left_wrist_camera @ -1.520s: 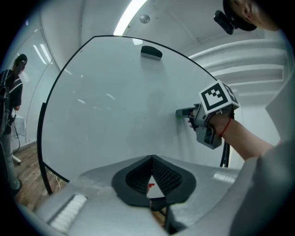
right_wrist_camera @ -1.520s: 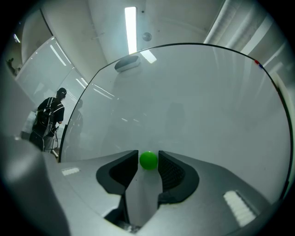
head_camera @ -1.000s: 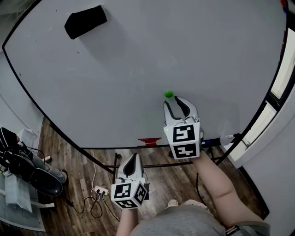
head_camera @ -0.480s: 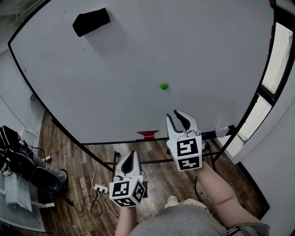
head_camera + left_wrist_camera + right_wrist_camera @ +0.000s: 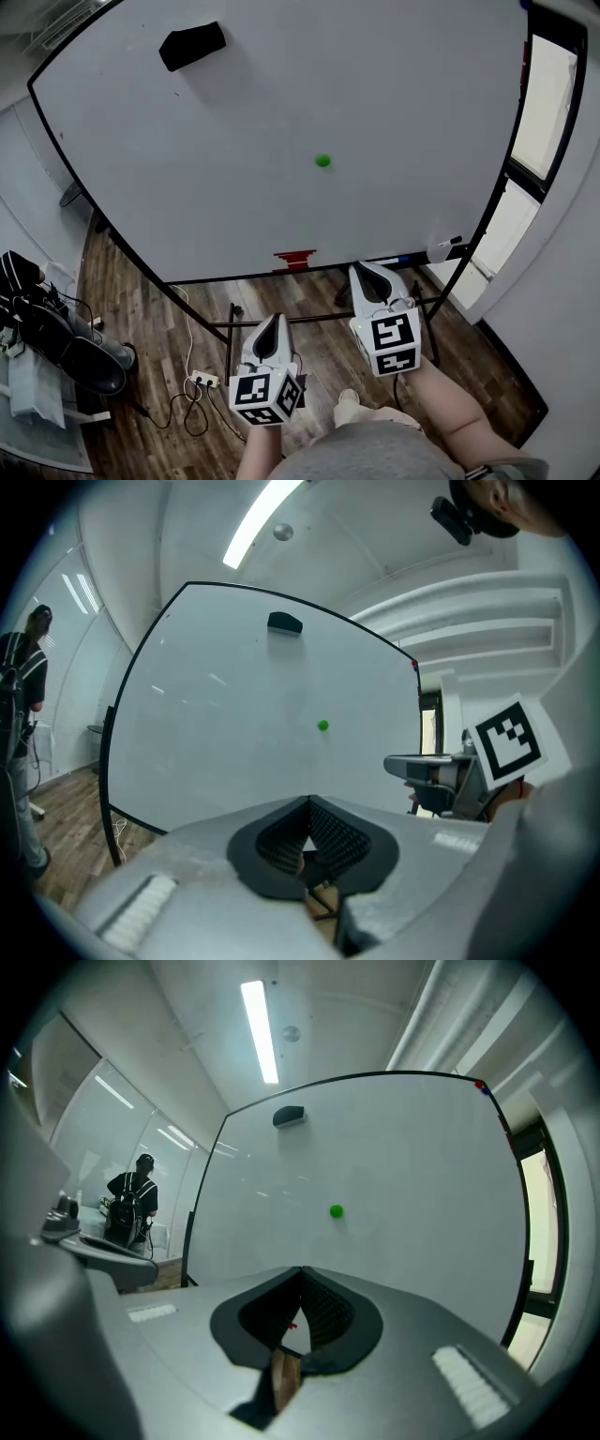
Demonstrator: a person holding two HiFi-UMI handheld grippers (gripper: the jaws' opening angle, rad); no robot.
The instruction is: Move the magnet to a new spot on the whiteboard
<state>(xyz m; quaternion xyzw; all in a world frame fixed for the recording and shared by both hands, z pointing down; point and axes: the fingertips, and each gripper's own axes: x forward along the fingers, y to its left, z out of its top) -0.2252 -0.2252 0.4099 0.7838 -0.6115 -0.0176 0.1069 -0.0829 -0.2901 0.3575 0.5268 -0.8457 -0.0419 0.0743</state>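
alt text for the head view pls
A small green magnet sits near the middle of a large whiteboard, with a black eraser at its upper left. Low in the frame, the left gripper and right gripper are both shut and empty.

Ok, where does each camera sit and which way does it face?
Head view: on the person's head, steeply down at the whiteboard; left gripper, right gripper, forearms show.
Left gripper view: rides that gripper, faces the whiteboard along shut jaws; right gripper at right.
Right gripper view: rides that gripper, faces the whiteboard, jaws closing empty; left gripper at left.
Shared: the green magnet.
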